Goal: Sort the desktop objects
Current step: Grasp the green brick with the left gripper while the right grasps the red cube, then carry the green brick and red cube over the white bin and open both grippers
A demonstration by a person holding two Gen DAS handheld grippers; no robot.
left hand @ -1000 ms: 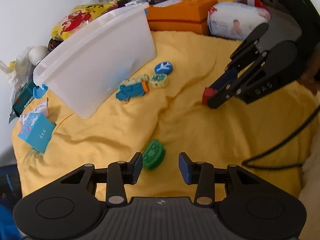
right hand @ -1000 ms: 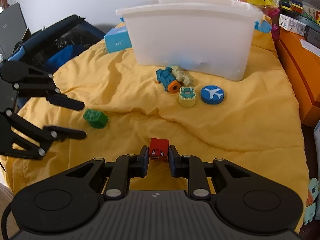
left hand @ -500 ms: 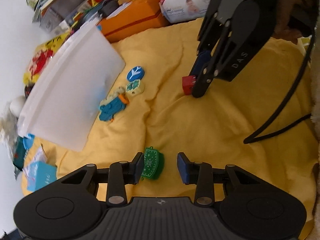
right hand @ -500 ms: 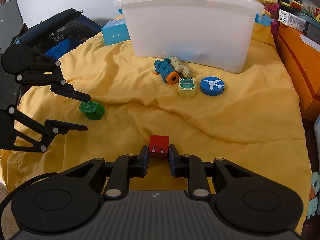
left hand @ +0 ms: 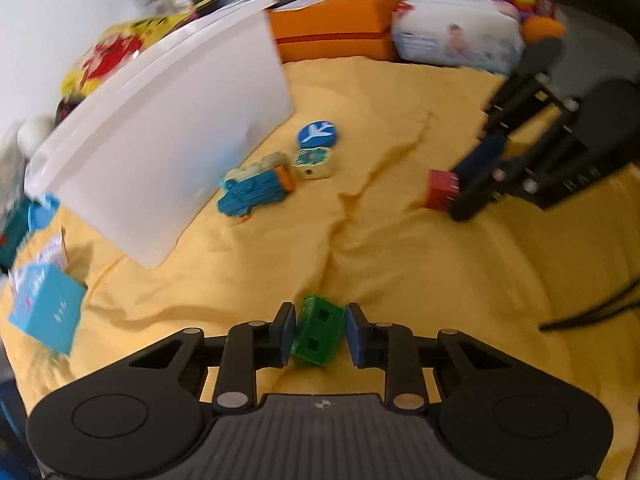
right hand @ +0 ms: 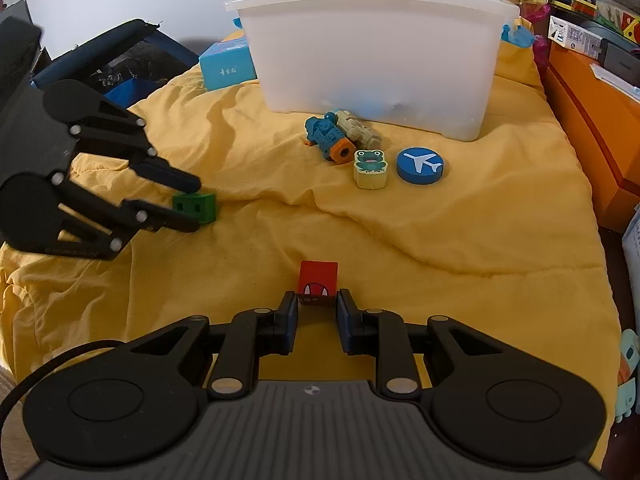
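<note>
Two tongs work over a yellow blanket (right hand: pixel 460 232). Left tongs (left hand: pixel 316 330) are closing with a green block (left hand: pixel 318 332) between the pads, left pad touching, right pad just apart. Right tongs (right hand: pixel 318 312) are clenched on a red cube (right hand: pixel 318 282). A white plastic bin (right hand: pixel 376 52) stands behind, with a blue toy robot (right hand: pixel 326 136), frog block (right hand: pixel 370 168) and blue airplane disc (right hand: pixel 420 165) just before it.
</note>
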